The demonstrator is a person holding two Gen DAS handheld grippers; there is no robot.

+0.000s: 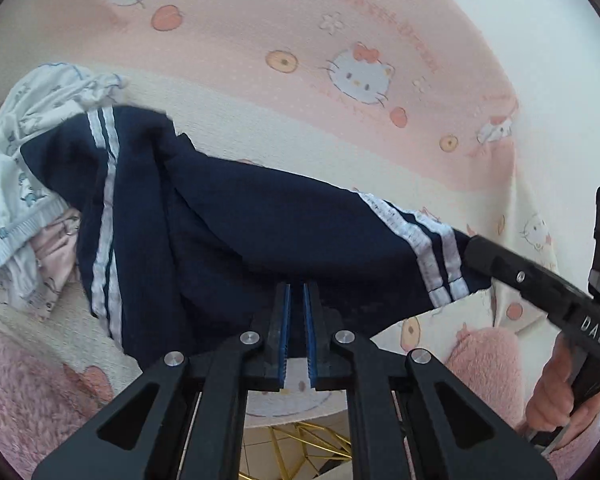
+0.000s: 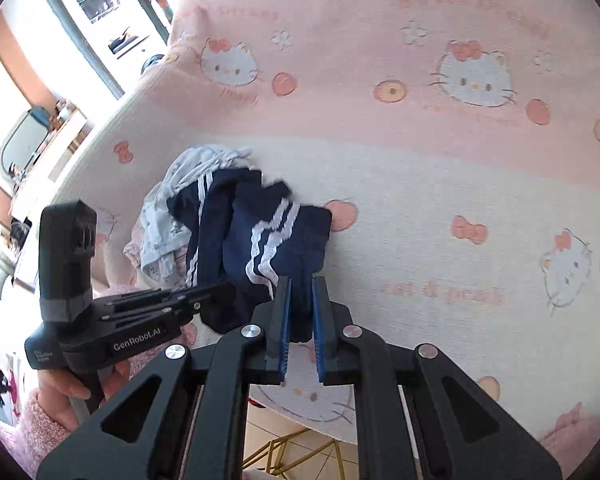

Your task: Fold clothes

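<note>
Navy shorts [image 1: 204,216] with white side stripes hang stretched between my two grippers above the table. My left gripper [image 1: 298,292] is shut on the lower edge of the navy shorts. My right gripper [image 2: 301,286] is shut on another edge of the shorts [image 2: 276,232], which bunch up ahead of it. The right gripper also shows in the left wrist view [image 1: 474,246], gripping the striped hem. The left gripper shows in the right wrist view [image 2: 216,294], pinching the cloth at the left.
A pink and cream Hello Kitty cloth [image 1: 340,32] covers the table [image 2: 460,200]. A heap of white and pink printed clothes [image 1: 24,184] lies at the left, behind the shorts [image 2: 168,216]. The table's near edge, tiled floor and a gold wire frame [image 1: 300,444] lie below.
</note>
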